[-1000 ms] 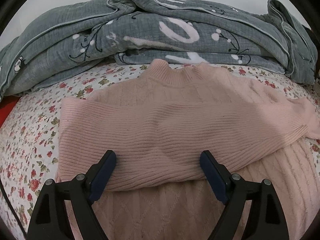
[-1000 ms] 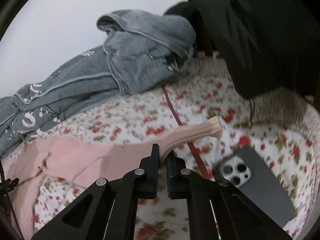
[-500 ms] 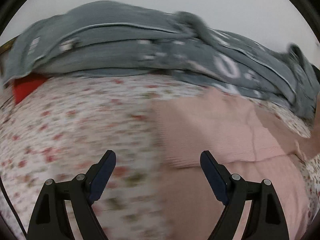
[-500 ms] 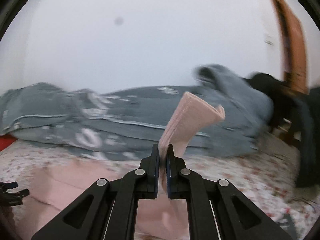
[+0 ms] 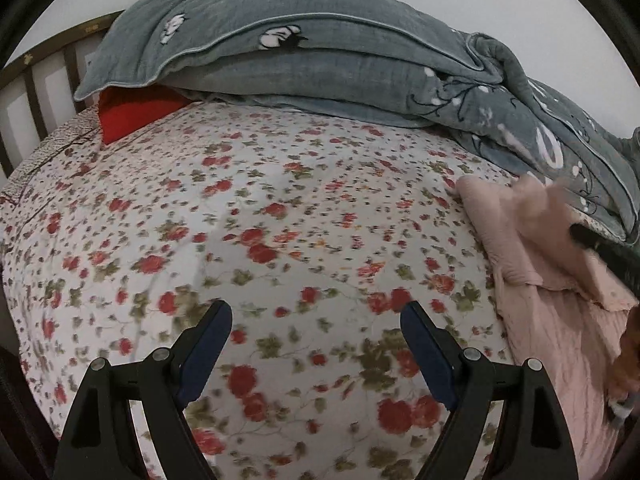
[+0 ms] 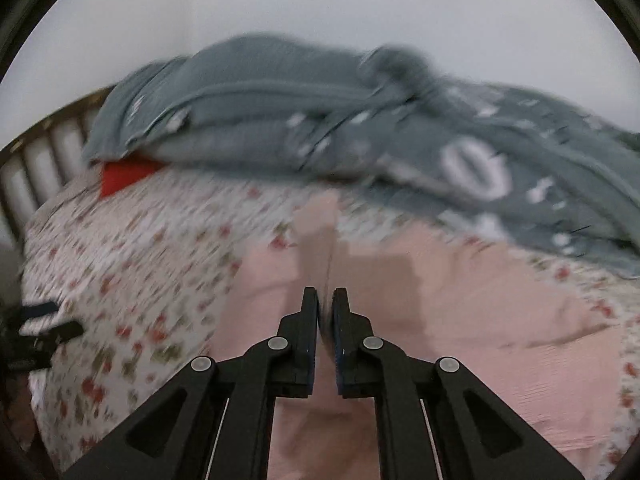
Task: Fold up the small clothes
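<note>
the only thing that looks like writing is on the grey blanket (image 5: 360, 64) at the back of the bed. it has a big white round shape (image 5: 550, 148) on it, like the letter o or a zero; which one, i cannot tell. in the right wrist view the same white round shape (image 6: 474, 170) shows on the blanket, but it is blurry. the other white marks on the blanket are little flowers and dots, not words. no other words, numbers or brand names can be read anywhere.
</note>
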Action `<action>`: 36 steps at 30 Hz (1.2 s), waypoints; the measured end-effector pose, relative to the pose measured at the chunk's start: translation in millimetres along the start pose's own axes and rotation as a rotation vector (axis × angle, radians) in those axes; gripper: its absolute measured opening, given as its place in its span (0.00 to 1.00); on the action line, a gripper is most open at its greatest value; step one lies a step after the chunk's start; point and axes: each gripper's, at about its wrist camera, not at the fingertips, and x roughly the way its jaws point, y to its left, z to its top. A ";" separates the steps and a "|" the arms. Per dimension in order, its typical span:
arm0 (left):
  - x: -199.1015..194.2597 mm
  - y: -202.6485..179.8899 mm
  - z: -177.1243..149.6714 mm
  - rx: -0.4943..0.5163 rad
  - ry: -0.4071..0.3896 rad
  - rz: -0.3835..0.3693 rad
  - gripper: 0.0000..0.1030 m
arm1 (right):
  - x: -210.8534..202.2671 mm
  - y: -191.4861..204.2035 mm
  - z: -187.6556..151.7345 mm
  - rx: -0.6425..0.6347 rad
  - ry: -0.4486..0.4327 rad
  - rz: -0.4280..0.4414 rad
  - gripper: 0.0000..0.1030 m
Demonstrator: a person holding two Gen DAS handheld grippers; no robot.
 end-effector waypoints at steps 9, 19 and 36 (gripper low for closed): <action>10.3 -94.2 16.6 0.134 0.004 -0.238 0.83 | -85.7 -57.2 -22.1 0.087 -0.060 0.061 0.48; 49.0 -157.1 35.7 0.244 -0.006 -0.316 0.45 | -168.5 -149.9 -97.0 0.161 -0.083 -0.208 0.49; 60.9 -167.6 35.9 0.289 -0.013 -0.208 0.24 | -160.5 -192.0 -144.5 0.293 -0.113 -0.102 0.49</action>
